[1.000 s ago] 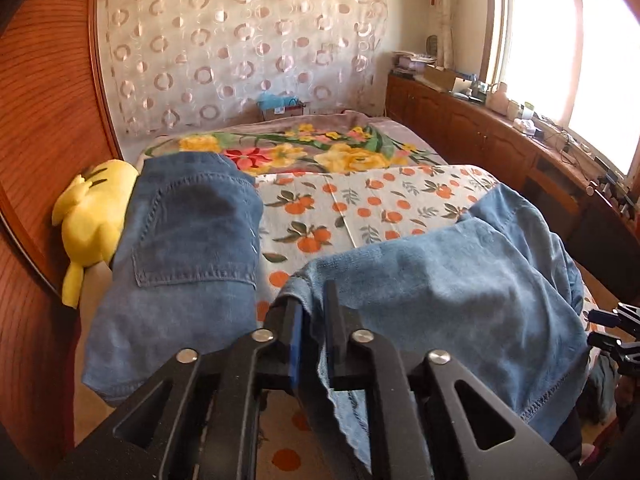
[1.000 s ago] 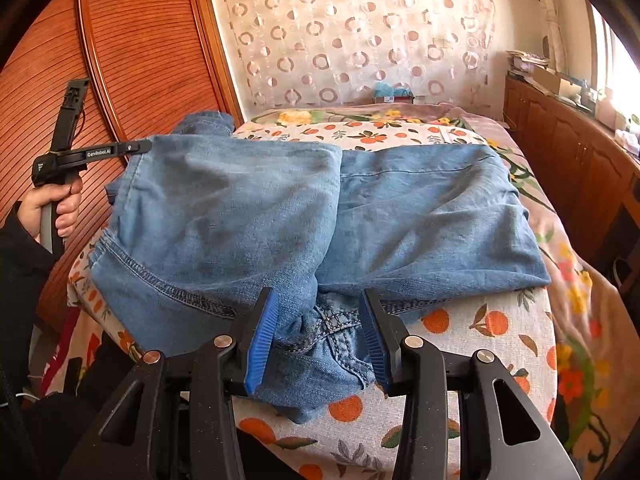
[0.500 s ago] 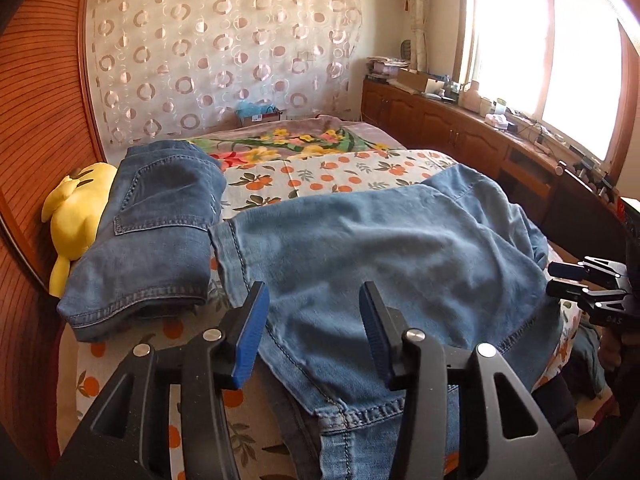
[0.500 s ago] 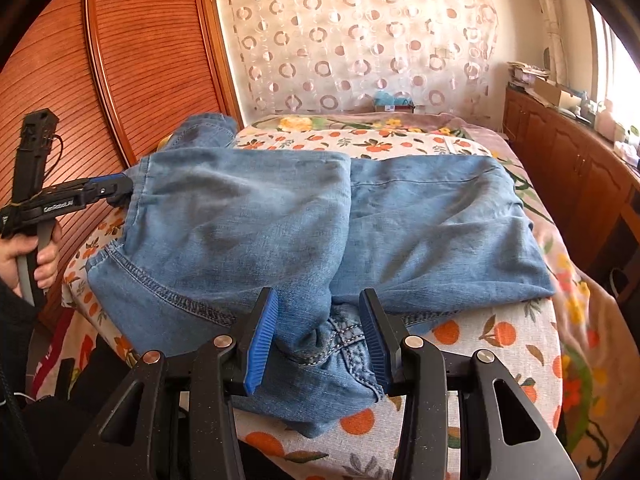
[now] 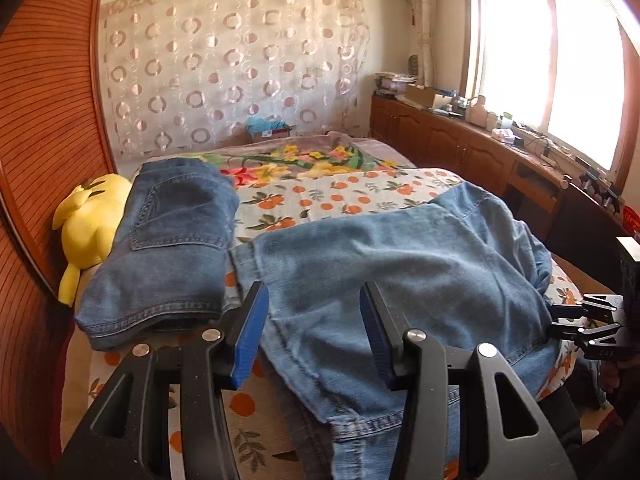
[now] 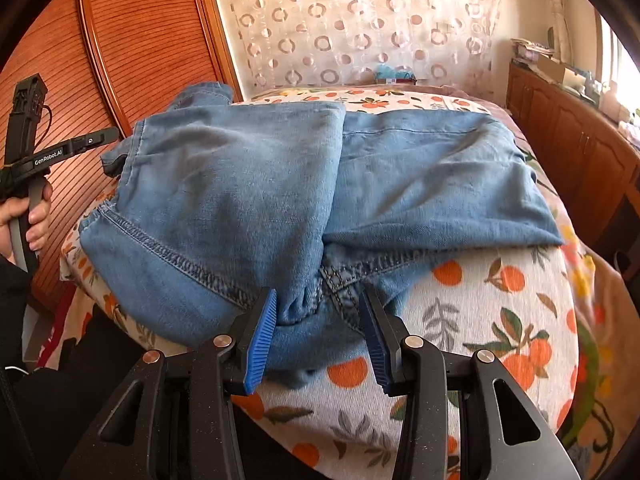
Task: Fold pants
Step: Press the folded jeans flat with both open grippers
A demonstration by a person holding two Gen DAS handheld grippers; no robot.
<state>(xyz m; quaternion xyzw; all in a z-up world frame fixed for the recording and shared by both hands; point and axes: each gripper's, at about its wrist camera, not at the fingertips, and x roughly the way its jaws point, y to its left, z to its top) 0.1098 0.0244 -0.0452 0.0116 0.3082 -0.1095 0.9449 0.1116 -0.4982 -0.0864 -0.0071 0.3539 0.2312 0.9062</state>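
Observation:
Light blue denim pants [image 5: 400, 264] lie folded over on the orange-print bed sheet [image 5: 340, 196]. In the left wrist view my left gripper [image 5: 314, 292] hovers over their near edge. Its jaws are opening, and the blue pads stand apart from the cloth beneath them. In the right wrist view the pants [image 6: 240, 184] spread across the bed, and my right gripper [image 6: 318, 300] pinches a bunched fold of denim at the near hem. The left gripper [image 6: 80, 144] shows at the far left, held by a hand. The right gripper [image 5: 588, 320] sits at the pants' right edge.
A darker folded pair of jeans [image 5: 172, 248] lies at the left beside a yellow plush toy [image 5: 86, 228]. A ribbed wooden panel [image 5: 40, 160] runs along the left. A low wooden cabinet [image 5: 460, 148] with clutter lines the window side.
My left gripper let go of the pants edge, opened wide and drew back a little. The cloth now lies flat. The right gripper kept its hold and its place.

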